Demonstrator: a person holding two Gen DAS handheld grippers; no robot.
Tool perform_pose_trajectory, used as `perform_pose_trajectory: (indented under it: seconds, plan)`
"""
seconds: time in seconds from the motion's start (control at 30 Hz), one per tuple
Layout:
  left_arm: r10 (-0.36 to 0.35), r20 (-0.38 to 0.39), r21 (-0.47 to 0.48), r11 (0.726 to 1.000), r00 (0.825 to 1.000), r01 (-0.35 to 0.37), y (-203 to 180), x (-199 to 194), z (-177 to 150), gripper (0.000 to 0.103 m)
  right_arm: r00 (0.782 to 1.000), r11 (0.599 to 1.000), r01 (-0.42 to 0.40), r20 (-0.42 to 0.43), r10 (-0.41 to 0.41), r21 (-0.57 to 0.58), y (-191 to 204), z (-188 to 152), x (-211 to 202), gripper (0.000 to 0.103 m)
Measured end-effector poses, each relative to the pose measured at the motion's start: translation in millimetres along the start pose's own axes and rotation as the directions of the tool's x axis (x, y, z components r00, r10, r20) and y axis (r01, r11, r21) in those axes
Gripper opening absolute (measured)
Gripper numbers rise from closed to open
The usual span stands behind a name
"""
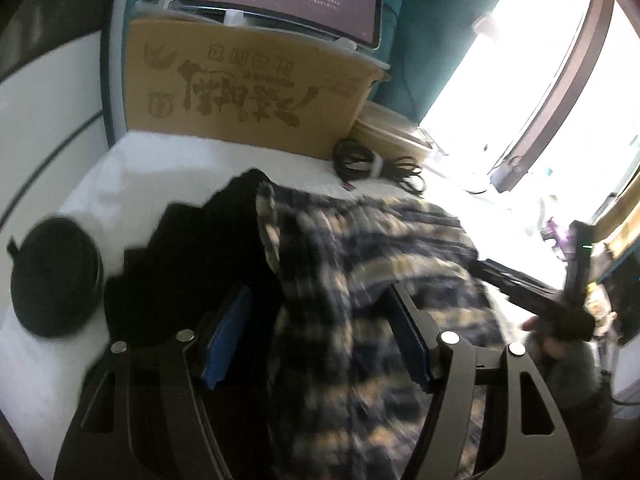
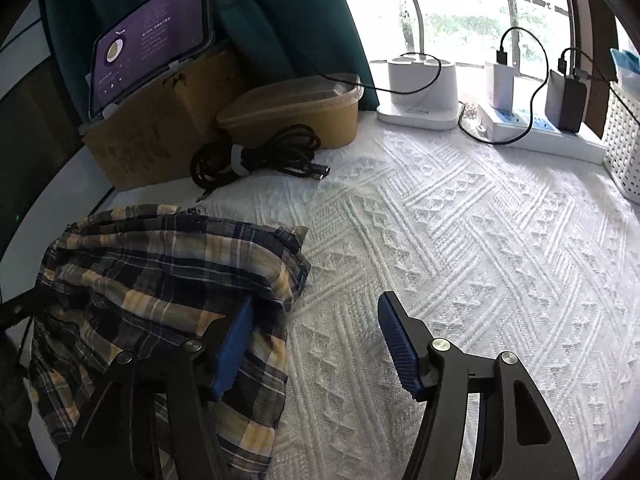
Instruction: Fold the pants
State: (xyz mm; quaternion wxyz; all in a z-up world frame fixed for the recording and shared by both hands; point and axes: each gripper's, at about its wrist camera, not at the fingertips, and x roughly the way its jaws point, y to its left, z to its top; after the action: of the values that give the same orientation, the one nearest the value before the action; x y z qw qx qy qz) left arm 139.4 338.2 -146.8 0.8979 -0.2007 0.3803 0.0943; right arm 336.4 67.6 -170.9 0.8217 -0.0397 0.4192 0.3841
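Plaid cotton in navy, cream and yellow — the pants (image 2: 160, 280) — lies bunched at the near left of a white knitted cover (image 2: 460, 240) on the desk, seen from the right wrist camera. From the right claw (image 2: 316, 336) the heap sits at about nine to ten o'clock; its left pad is touching or just over the cloth's right edge, while the right pad hangs above bare cover. Both pads stand wide apart and grip nothing.

The left wrist view is blurred. There the left claw (image 1: 320, 320) also stands spread, with plaid cloth draped between its pads and running away toward one o'clock; whether it pinches any fabric cannot be told, though the gap suggests not. A dark garment (image 1: 192, 264) lies at ten o'clock, partly under the plaid.

The pants look rumpled and doubled over, with a frayed hem at twelve o'clock and no clear waistband or legs — the long axis is hard to read. Judging by position, the left claw is nearer the bulk; the right claw reaches only the edge.
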Motion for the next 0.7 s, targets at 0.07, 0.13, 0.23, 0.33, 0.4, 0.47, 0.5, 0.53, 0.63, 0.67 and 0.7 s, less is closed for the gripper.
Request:
perform_pose_trajectory:
  seconds: [0.07,0.13,0.23,0.33,0.4,0.47,0.5,0.53,0.63,0.67,0.7]
  plan:
    - [0.036,0.000,0.025,0.999,0.999,-0.036,1.3,6.5,7.0,0.069,1.000,1.000,-0.001,0.007,0.001,-0.002,0.2,1.0,-2.4,0.065]
    - [0.071,-0.001,0.050,0.996,0.997,-0.071,1.0,13.0,12.2,0.069,1.000,1.000,0.000,0.012,0.000,-0.005,0.3,2.7,-2.7,0.065]
    - [0.133,-0.024,0.079,0.988,0.991,-0.131,9.7,27.1,11.0,0.071,1.000,1.000,0.006,0.007,-0.006,-0.009,-1.7,3.9,2.5,0.066]
    - [0.140,-0.034,0.056,0.989,0.990,-0.137,14.9,33.6,11.3,0.072,1.000,1.000,0.019,0.005,-0.019,-0.003,-5.6,2.3,7.7,0.066]
    - [0.156,-0.029,0.058,0.986,0.987,-0.154,14.9,31.7,11.0,0.072,1.000,1.000,0.014,-0.001,-0.014,0.005,-8.0,2.4,9.2,0.066]
    - [0.166,-0.027,0.050,0.985,0.986,-0.165,15.5,26.7,9.1,0.072,1.000,1.000,0.019,0.003,-0.019,0.001,-7.7,2.4,7.9,0.066]
    - [0.166,-0.029,0.042,0.985,0.986,-0.165,16.4,24.9,9.0,0.072,1.000,1.000,0.023,0.005,-0.023,0.001,-7.6,2.2,6.8,0.066]
    - [0.164,-0.031,0.030,0.986,0.986,-0.163,18.0,21.7,8.9,0.071,1.000,1.000,0.028,0.008,-0.028,0.003,-7.8,2.0,5.2,0.066]
    - [0.163,-0.028,0.007,0.987,0.986,-0.163,21.8,10.6,6.2,0.071,0.999,0.999,0.048,0.013,-0.048,0.006,-8.5,1.5,-0.4,0.066]
    - [0.167,-0.027,0.010,0.986,0.986,-0.167,21.8,8.5,5.0,0.071,0.999,0.999,0.050,0.013,-0.050,0.008,-9.1,1.3,-2.3,0.066]
    - [0.170,-0.024,0.012,0.985,0.985,-0.170,20.3,7.0,4.1,0.071,0.999,0.999,0.052,0.013,-0.053,0.007,-9.3,0.3,-4.2,0.066]
